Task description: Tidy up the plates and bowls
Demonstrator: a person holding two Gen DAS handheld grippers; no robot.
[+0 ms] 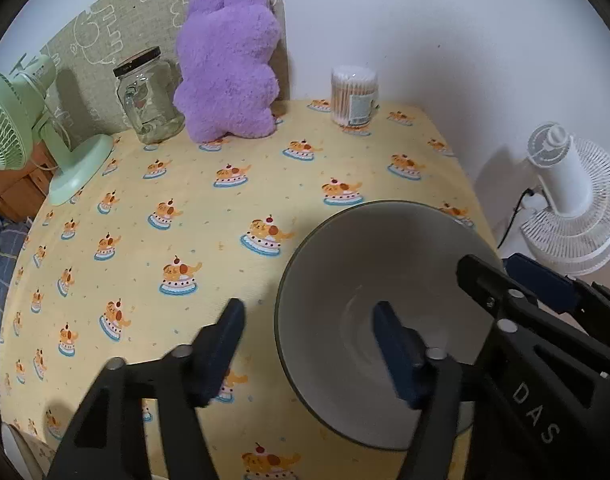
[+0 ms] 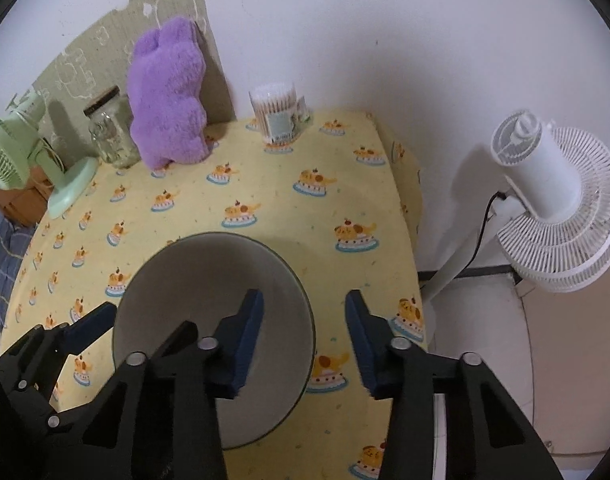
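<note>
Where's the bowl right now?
The bowl sits near the table's front right edge, its rim straddled by the left gripper and right gripper.

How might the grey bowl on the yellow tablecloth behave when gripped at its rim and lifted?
The grey bowl looks rigid and glazed, so probably stiff, fairly heavy and breakable. Its smooth, sloping wall may slip between fingers. Held by one rim side, it could tilt.

Matt grey ceramic-looking bowl (image 1: 385, 280), printed yellow cloth over the surface (image 1: 225, 208), fluffy purple plush (image 1: 229, 68), clear glass jar (image 1: 149, 96), matt black plastic left tool (image 1: 305, 344).
</note>
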